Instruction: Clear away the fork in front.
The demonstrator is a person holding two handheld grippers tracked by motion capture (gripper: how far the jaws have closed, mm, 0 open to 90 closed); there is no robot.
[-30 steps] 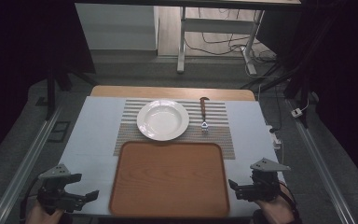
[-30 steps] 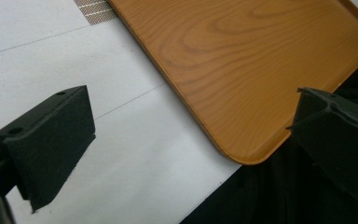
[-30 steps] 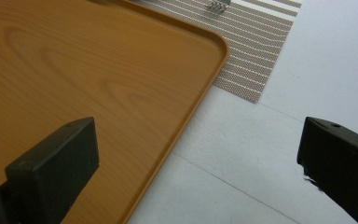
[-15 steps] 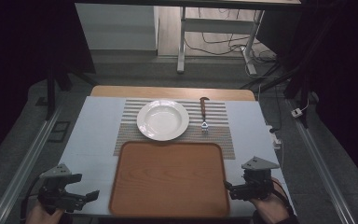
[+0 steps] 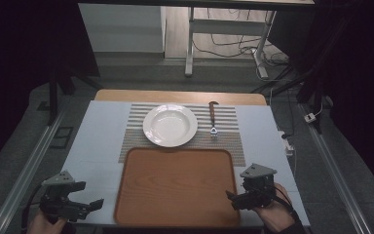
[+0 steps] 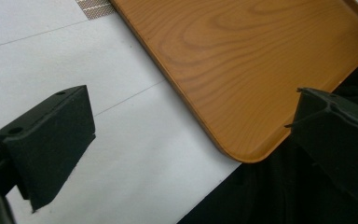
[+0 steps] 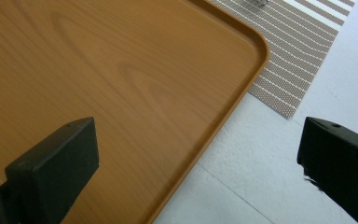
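A wooden tray (image 5: 175, 185) lies between the left gripper (image 5: 90, 206) and right gripper (image 5: 232, 199), both with jaws spread wide at its near corners.

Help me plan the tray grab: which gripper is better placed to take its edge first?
Right, probably. The right gripper is open with one jaw already over the tray, straddling its right rim. The left gripper, also open, sits off the tray's near-left corner.

You have a white plate (image 5: 170, 125) resting on the striped placemat (image 5: 229, 139), and a fork (image 5: 213, 119) lying just beside the plate, apart from it.
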